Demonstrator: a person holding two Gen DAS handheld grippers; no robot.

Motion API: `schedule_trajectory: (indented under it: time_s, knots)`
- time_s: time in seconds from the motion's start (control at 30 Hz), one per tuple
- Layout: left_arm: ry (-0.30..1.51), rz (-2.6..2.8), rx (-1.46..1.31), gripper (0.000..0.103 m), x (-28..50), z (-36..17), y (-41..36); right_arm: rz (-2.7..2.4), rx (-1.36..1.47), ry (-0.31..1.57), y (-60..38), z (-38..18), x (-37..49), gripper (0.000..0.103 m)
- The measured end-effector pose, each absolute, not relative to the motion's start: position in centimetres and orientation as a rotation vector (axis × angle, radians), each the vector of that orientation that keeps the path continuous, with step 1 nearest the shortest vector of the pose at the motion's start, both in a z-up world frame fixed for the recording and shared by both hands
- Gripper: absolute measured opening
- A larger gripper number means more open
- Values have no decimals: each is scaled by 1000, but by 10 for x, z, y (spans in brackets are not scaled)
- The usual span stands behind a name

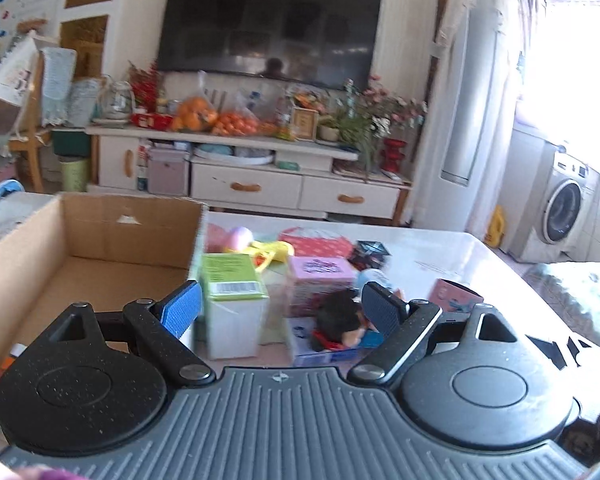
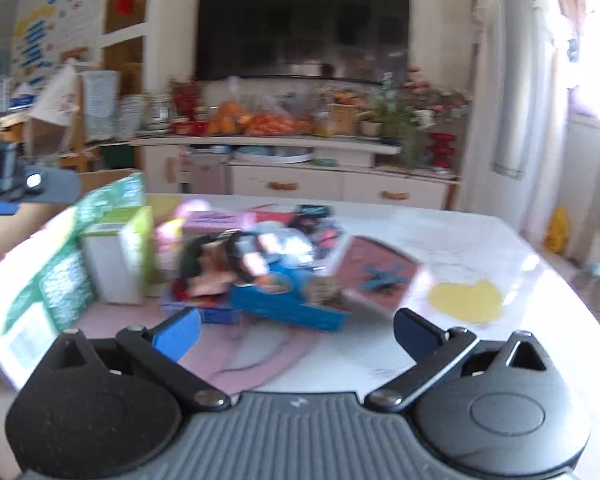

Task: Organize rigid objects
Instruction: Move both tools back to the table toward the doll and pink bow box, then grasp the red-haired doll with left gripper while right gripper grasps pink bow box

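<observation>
Left wrist: cardboard box (image 1: 100,240) beside clutter.

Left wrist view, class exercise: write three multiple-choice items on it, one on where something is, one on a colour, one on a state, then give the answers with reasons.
1. Where is the cardboard box relative to the green-topped white carton?
A. left of it
B. right of it
C. on top of it

2. What colour is the box just right of that carton?
A. yellow
B. pink
C. black

3. How is the left gripper?
A. shut on the carton
B. shut on nothing
C. open

Answers: 1 A, the box's wall stands at the carton's left side. 2 B, its faces are pink. 3 C, its fingers stand wide apart, nothing clamped between.
</observation>
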State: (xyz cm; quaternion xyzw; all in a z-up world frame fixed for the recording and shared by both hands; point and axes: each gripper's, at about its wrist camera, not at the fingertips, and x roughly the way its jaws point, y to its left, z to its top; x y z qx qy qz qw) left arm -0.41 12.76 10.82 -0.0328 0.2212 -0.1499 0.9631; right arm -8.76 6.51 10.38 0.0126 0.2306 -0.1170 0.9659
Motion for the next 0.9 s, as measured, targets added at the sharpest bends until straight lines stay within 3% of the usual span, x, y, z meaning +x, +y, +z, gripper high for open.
schedule_trajectory:
  time_s: [0.63, 0.9]
  knots:
    - [610, -423, 3, 103, 45, 82, 59, -285, -6, 465, -9, 81, -44, 102]
    - [631, -462, 60, 103, 41, 79, 51, -235, -215, 504, -8, 68, -43, 102]
